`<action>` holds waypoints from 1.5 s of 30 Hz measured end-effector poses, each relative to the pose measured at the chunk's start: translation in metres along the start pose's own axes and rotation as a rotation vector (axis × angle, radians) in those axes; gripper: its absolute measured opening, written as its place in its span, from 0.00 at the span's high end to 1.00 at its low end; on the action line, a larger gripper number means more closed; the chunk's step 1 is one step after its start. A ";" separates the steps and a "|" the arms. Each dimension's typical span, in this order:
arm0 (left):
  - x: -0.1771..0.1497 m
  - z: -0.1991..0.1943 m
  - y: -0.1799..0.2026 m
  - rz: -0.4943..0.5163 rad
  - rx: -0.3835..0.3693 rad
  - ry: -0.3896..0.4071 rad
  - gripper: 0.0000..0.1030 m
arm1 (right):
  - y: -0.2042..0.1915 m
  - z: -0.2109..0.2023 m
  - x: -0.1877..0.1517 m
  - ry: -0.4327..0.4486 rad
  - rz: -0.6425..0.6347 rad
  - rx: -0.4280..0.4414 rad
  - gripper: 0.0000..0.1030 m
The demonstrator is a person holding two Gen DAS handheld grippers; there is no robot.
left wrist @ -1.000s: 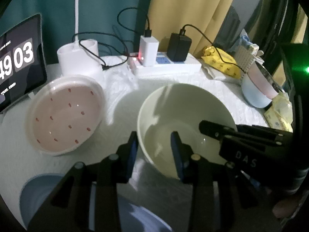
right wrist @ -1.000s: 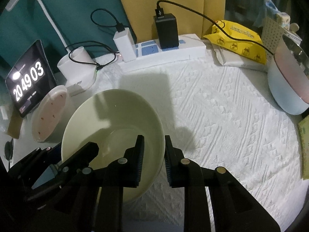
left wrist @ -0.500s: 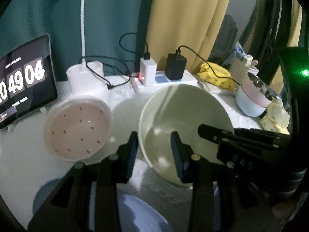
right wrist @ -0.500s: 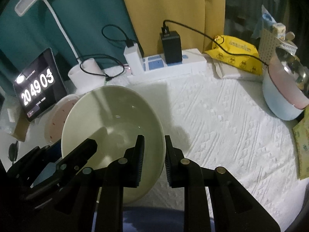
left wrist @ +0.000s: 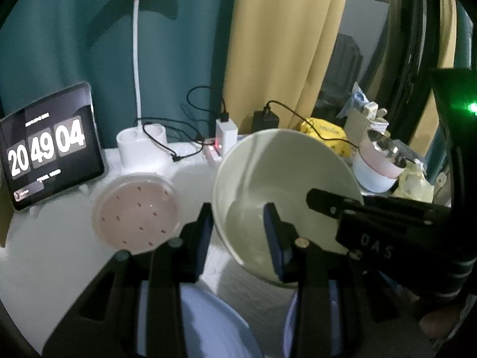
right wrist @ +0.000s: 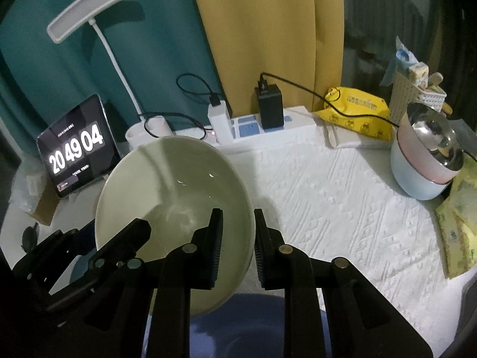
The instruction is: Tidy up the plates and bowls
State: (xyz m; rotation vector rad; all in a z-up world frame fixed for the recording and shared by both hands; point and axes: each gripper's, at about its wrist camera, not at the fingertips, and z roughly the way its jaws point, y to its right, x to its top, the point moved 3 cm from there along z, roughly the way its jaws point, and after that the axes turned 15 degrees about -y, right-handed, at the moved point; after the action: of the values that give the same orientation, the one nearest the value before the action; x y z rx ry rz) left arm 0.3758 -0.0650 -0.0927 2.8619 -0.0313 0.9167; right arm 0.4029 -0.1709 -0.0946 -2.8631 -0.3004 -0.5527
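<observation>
A pale green bowl (left wrist: 283,179) is held in the air above the table, tilted. My left gripper (left wrist: 238,223) is shut on its left rim and my right gripper (right wrist: 237,232) is shut on its right rim; the bowl also shows in the right wrist view (right wrist: 173,197). A blue plate (left wrist: 208,328) lies right below the grippers, seen too in the right wrist view (right wrist: 247,325). A pink dotted plate (left wrist: 135,216) lies on the table to the left. A stack of bowls (right wrist: 426,161), pale blue, pink and steel, stands at the far right.
A tablet clock (right wrist: 79,146) and a white desk lamp (right wrist: 89,6) stand at the back left. A power strip with chargers (right wrist: 262,119) and a yellow packet (right wrist: 354,107) lie along the back. Banknotes (right wrist: 459,229) lie at the right edge of the white cloth (right wrist: 342,208).
Both grippers have lifted the green bowl off the table and tilted it. The views have risen, so the lamp head and the blue plate below now show.
</observation>
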 end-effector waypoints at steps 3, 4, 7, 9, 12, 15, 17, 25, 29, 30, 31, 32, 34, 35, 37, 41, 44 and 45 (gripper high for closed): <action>-0.001 -0.010 0.001 0.002 -0.001 0.015 0.66 | -0.004 -0.009 -0.002 0.015 -0.003 0.000 0.80; -0.002 -0.013 0.002 0.003 -0.002 0.019 0.66 | -0.004 -0.012 -0.003 0.021 -0.004 0.000 0.80; -0.004 -0.022 0.005 0.009 -0.004 0.031 0.66 | -0.005 -0.021 -0.006 0.033 -0.004 -0.002 0.80; -0.006 -0.027 0.007 0.010 -0.007 0.035 0.66 | -0.005 -0.025 -0.008 0.039 -0.002 -0.002 0.80; -0.008 -0.034 0.009 0.013 -0.007 0.039 0.66 | -0.005 -0.031 -0.012 0.046 -0.001 -0.003 0.80; -0.011 -0.040 0.012 0.019 -0.005 0.044 0.66 | -0.005 -0.037 -0.017 0.054 -0.001 -0.003 0.80; -0.013 -0.044 0.015 0.028 -0.003 0.047 0.66 | -0.005 -0.042 -0.020 0.059 0.002 -0.004 0.80; -0.021 -0.058 0.026 0.048 -0.007 0.057 0.66 | -0.001 -0.058 -0.033 0.077 0.012 -0.004 0.80; -0.026 -0.063 0.033 0.060 -0.007 0.058 0.66 | 0.002 -0.065 -0.041 0.082 0.019 -0.005 0.80; -0.028 -0.064 0.034 0.062 -0.009 0.057 0.66 | 0.003 -0.067 -0.043 0.083 0.022 -0.005 0.80; -0.029 -0.065 0.035 0.064 -0.010 0.057 0.66 | 0.004 -0.068 -0.045 0.083 0.025 -0.004 0.80; -0.031 -0.066 0.038 0.068 -0.011 0.058 0.66 | 0.005 -0.069 -0.046 0.084 0.028 -0.003 0.80; -0.034 -0.068 0.041 0.072 -0.012 0.057 0.66 | 0.008 -0.072 -0.051 0.086 0.032 -0.004 0.80; -0.036 -0.068 0.043 0.075 -0.013 0.055 0.66 | 0.009 -0.073 -0.053 0.086 0.035 -0.004 0.80; -0.038 -0.069 0.045 0.078 -0.015 0.052 0.66 | 0.011 -0.076 -0.057 0.087 0.040 -0.005 0.80; -0.042 -0.070 0.051 0.083 -0.018 0.046 0.66 | 0.015 -0.078 -0.065 0.085 0.050 -0.005 0.80; -0.047 -0.070 0.056 0.094 -0.019 0.041 0.66 | 0.018 -0.080 -0.070 0.084 0.057 -0.005 0.80; -0.048 -0.070 0.057 0.097 -0.020 0.038 0.66 | 0.019 -0.080 -0.071 0.084 0.060 -0.005 0.80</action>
State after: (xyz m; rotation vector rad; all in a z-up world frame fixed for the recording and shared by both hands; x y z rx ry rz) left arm 0.2930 -0.1129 -0.0570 2.8460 -0.1756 0.9826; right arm 0.3154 -0.2197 -0.0525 -2.8341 -0.1985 -0.6606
